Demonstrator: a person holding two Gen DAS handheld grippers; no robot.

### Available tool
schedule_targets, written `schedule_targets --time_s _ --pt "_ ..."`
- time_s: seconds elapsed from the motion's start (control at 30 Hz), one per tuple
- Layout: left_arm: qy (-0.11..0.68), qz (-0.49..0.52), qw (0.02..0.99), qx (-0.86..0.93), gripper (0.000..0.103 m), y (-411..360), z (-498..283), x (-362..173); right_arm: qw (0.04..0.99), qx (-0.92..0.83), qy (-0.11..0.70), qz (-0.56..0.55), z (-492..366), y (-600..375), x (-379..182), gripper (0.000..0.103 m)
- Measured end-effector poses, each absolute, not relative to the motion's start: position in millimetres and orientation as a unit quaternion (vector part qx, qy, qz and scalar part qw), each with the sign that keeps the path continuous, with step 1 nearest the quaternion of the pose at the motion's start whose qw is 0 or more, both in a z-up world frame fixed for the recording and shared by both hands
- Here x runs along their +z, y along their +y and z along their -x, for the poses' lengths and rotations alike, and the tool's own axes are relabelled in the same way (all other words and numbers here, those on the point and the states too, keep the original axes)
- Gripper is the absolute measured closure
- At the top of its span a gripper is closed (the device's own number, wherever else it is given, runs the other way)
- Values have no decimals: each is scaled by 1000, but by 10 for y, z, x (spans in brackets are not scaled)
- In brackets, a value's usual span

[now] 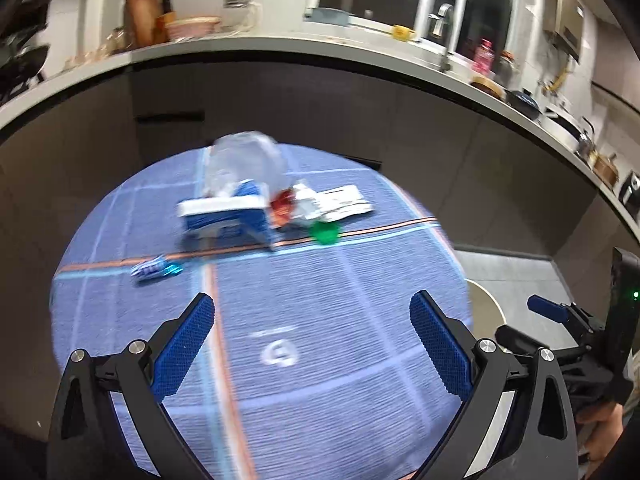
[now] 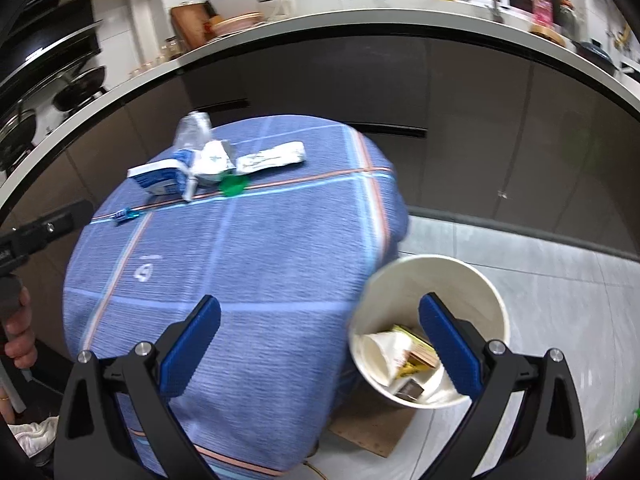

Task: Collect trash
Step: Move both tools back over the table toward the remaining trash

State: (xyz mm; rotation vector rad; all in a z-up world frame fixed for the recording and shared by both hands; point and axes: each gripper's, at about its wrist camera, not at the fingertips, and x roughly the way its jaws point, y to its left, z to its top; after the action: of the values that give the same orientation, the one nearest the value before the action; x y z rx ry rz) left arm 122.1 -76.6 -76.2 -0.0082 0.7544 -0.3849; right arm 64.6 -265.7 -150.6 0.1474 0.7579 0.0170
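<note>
Above the blue tablecloth [image 1: 320,360], left claw [image 1: 312,312] and right claw [image 2: 320,316], both wide, empty.

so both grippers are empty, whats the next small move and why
Probably reach the left gripper forward to the small blue foil wrapper. It is the nearest loose scrap on the blue checked tablecloth, lying apart from the far pile. Both jaws stand open and empty, and the white paper bin already holds trash.
</note>
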Motion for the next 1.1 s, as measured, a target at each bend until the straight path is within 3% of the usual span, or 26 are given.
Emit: schedule_targets --time_s 0.37,0.67,0.93,1.1 --pt "390 47 906 -157 10 111 -1509 -909 924 80 371 -43 -1043 -1999 -1400 5" --pt "409 29 899 -151 28 356 -1954 -1086 911 91 400 -37 -1418 -1742 -1532 25" --pt "424 -15 891 -161 37 273 -2304 -1239 907 95 410 -35 -1686 -1653 -1631 32" --pt "432 -33 886 -166 50 198 -2429 -1314 905 97 412 -33 -1838 -1629 -1672 34"
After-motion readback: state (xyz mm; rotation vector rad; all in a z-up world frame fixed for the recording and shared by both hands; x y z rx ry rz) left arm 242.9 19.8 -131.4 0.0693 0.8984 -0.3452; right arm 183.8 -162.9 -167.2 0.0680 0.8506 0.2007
